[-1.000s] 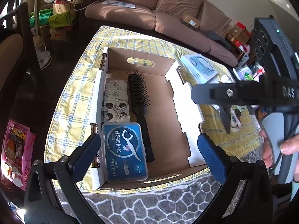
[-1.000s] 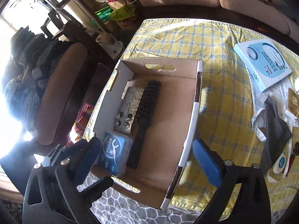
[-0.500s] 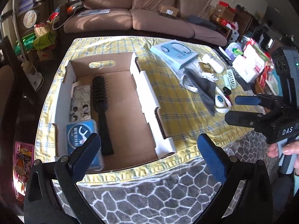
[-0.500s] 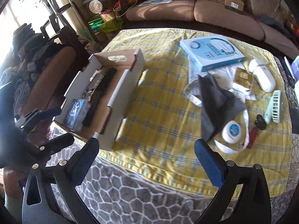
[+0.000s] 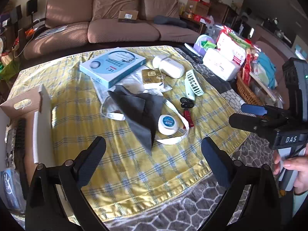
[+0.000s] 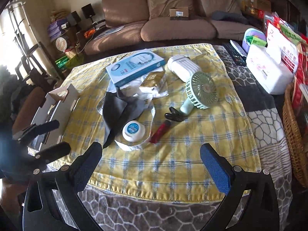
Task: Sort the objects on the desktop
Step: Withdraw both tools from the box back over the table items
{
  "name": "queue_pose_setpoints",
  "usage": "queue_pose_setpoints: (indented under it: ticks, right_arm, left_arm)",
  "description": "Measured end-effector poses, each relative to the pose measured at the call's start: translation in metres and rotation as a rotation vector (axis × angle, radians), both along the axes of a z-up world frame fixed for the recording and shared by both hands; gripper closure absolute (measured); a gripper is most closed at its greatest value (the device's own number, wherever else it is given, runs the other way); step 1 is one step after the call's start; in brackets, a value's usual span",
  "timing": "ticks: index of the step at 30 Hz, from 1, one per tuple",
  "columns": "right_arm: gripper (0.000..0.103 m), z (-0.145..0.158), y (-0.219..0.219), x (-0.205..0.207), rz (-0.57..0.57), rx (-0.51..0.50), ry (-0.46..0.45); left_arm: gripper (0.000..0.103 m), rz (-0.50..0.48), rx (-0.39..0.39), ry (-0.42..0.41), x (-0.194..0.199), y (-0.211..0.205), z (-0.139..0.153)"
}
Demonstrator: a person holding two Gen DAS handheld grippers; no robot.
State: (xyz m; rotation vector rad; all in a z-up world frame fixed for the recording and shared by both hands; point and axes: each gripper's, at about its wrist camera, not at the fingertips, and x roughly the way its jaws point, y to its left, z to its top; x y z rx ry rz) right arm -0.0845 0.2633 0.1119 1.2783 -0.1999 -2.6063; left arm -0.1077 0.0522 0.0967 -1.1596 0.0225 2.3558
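Now both grippers, left gripper [image 5: 153,157] and right gripper [image 6: 151,161], hang with fingers apart and empty over the table's near edge, and the round floss box [image 6: 133,130] lies just ahead, nearer the right one.

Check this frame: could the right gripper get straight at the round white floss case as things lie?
Probably yes. The right gripper is open and empty, and the floss case lies uncovered ahead of it, resting on the grey cloth and ringed by a white strap; a careless grab might snag either.
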Motion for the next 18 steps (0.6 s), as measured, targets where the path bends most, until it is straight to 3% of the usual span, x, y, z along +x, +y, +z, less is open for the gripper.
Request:
queue_pose_setpoints:
  ticks: [3,5,6,11,14,18]
  right_arm:
    - [0.000,-0.004,0.017,-0.002,-0.015,-0.039,0.005]
    - [0.000,-0.009,0.026,-0.004,-0.028,-0.056,-0.008]
    - [0.000,-0.011,0.031,-0.006,-0.037,-0.072,-0.022]
    - [0.000,-0.007,0.043,-0.012,-0.048,-0.169,-0.041]
    - [0.000,-0.004,0.041,-0.012,-0.043,-0.179,-0.039]
    - [0.000,-0.002,0.037,-0.010,-0.028,-0.163,-0.034]
  left_arm:
    - [0.014,-0.040,-0.008,0.003,-0.011,0.030,-0.016]
    - [0.032,-0.059,-0.017,-0.011,-0.021,0.045,-0.029]
    - [0.035,-0.058,-0.028,-0.021,-0.025,0.051,-0.036]
    - [0.038,-0.059,-0.054,-0.022,-0.040,0.066,-0.054]
    - [0.043,-0.066,-0.052,-0.034,-0.045,0.071,-0.057]
    - [0.041,-0.031,-0.010,-0.008,-0.053,0.061,-0.044]
